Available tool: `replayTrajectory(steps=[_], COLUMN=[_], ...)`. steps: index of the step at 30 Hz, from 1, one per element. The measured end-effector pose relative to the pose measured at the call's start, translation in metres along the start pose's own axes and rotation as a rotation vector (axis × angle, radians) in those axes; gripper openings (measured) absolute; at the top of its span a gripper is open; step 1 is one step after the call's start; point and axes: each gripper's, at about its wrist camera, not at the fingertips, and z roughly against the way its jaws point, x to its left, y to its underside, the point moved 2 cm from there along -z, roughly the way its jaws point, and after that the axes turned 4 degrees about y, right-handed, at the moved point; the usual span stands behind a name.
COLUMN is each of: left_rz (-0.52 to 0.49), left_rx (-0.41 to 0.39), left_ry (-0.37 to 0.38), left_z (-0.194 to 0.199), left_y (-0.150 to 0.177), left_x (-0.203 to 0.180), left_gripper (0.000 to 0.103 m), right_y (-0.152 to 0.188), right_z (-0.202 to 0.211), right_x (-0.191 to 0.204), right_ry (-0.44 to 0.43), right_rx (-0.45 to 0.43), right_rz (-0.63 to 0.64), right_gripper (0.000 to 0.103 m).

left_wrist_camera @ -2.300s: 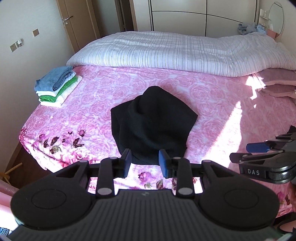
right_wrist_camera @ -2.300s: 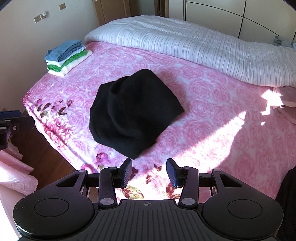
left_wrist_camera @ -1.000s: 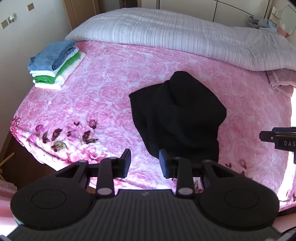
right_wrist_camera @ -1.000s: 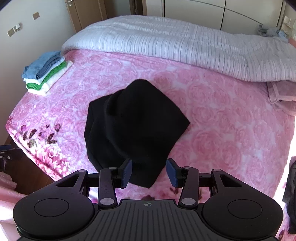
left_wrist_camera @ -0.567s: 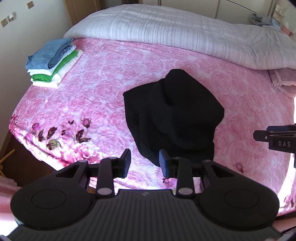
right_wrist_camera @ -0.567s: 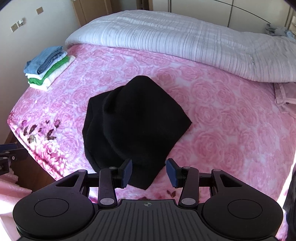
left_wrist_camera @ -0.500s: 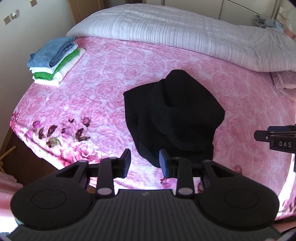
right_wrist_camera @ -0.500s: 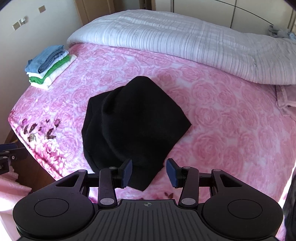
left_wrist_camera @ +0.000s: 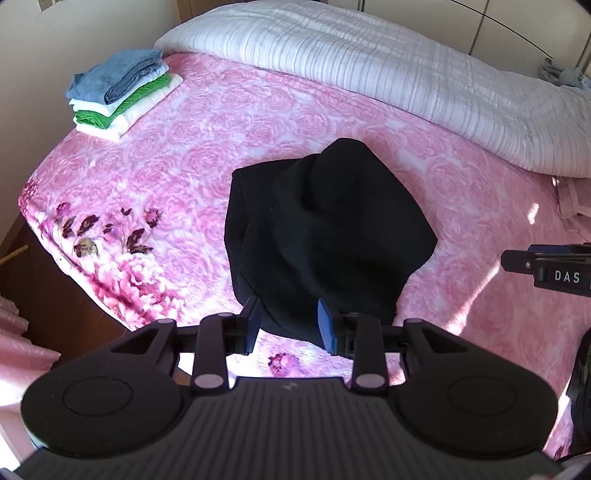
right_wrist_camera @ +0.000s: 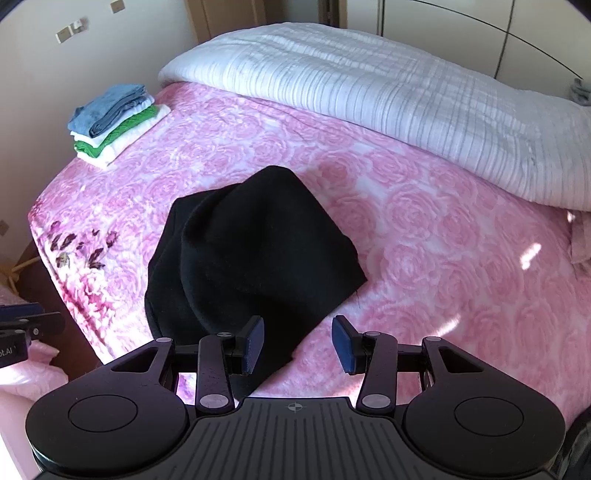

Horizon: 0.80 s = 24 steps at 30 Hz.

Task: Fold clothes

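pink rose bedspread (left_wrist_camera: 229, 122), striped white quilt (left_wrist_camera: 388, 70), wardrobe doors (right_wrist_camera: 443, 22)

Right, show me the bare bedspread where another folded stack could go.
Free: the pink bedspread between the folded stack and the black garment, and the stretch right of the garment, below the striped quilt. Crowded: the near edge under both grippers.
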Motion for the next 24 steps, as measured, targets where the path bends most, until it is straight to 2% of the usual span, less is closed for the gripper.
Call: replayTrajectory(steps=[7,12,17,24], left_rz=[0.075,0.152,0.168,0.224], left_rx=[0.011,0.052,0.083,0.145], left_ry=[-0.013,-0.003,-0.021,-0.013], left_z=[-0.018,-0.044,-0.074,-0.132], left_y=[-0.008,-0.012,-0.019,-0.044], left_x=[0.004,0.023,0.043,0.08], left_gripper=[0.03,0.031,0.032,0.032], right_y=[-0.01,-0.006,-0.008,-0.027], right_z=[-0.019,-0.045,-0.084,-0.145], right_x=[-0.017,-0.04,-0.057,-0.061], right_ry=[-0.03,-0.024,-0.013,0.0], right_rx=[0.025,0.079,0.154,0.213], right_rz=[0.015,-0.031,-0.077,-0.087], right_gripper=[0.045,0.045,0.045,0.061])
